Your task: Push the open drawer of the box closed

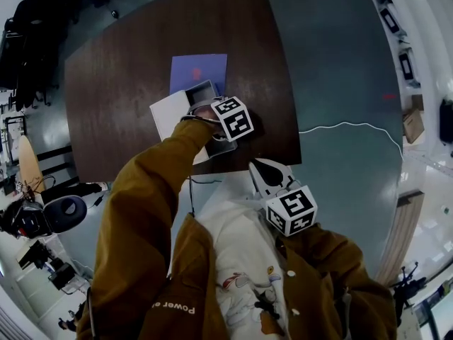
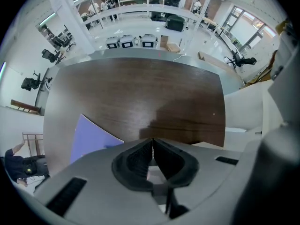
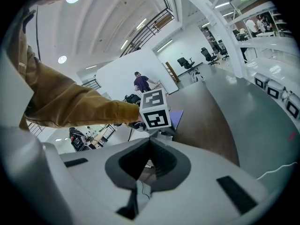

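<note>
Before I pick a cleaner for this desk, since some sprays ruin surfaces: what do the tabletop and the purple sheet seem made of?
Tabletop: dark brown wood or wood-look laminate, satin finish; fine grain streaks run across it, with a faint sheen. Purple sheet: probably paper or thin card, matte; it lies flat with crisp straight edges.

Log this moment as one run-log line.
drawer: open | left gripper: shut, pointing down over box | right gripper: shut, empty, by table near edge | task: not done
</note>
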Tool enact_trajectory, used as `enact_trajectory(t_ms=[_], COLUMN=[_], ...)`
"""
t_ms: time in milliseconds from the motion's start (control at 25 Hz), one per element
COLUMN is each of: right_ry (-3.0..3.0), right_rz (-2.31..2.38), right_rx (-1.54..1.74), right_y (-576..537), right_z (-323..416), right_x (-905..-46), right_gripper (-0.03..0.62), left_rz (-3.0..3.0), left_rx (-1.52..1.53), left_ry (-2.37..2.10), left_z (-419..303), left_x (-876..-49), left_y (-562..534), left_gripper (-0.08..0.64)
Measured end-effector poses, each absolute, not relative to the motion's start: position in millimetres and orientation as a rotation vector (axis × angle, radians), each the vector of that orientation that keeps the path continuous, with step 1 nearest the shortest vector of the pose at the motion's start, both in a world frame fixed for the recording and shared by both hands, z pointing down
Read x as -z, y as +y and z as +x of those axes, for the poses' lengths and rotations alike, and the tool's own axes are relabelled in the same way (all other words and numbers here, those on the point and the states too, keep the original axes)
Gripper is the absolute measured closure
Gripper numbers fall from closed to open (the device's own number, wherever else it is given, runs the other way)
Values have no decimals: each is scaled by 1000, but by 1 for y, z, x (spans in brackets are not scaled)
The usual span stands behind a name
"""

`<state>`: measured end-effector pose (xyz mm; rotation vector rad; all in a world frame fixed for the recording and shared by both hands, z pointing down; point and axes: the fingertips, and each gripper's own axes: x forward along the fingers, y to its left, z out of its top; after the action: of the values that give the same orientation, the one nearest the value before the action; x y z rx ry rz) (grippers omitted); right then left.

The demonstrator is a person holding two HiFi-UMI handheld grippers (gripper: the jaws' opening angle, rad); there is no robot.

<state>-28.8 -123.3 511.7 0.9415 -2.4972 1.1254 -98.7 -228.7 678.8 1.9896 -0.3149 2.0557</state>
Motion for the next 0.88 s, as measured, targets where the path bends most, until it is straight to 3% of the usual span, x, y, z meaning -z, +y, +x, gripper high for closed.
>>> enact_trajectory(t_ms=[880], right_ry=[-2521], right_rz=[882], right_rx=[-1092], right_y=[-121], right_z=[-45], right_x=[-509], right_gripper=[586], left_rz=[1856], left_rx=[-2054], left_ry=[-392], left_z=[-144], left_x=[-677], left_y=[-215], left_gripper=[546])
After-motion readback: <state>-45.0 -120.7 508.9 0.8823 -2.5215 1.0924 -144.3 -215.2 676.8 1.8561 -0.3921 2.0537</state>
